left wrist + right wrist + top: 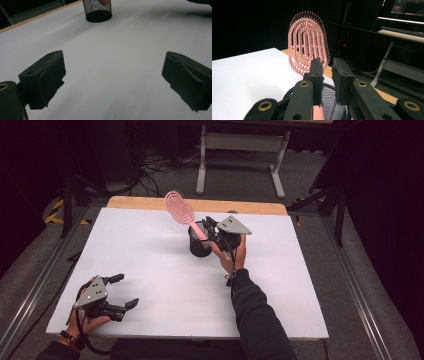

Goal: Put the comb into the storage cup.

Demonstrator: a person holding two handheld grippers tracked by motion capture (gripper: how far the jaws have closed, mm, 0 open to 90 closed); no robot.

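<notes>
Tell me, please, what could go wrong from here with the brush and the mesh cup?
1. The right gripper pinches only the thin handle of the brush, whose heavy head leans out to one side; it may swivel or slip in the grip.
2. The handle end sits inside the light mesh cup; a sideways pull could tip or drag it.
3. The left gripper rests open, far from the cup, so nothing steadies it.

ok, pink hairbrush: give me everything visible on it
The pink hairbrush looks like moulded plastic: an oval, vented head of concentric open loops lined with short bristles, on a slim straight handle. It stands tilted, head up and leaning to the left in the high view, handle running down into the black mesh cup near the far edge of the white table. The right gripper is shut on the handle just above the cup's rim. Whether the handle's lower end touches the cup cannot be told.
</notes>
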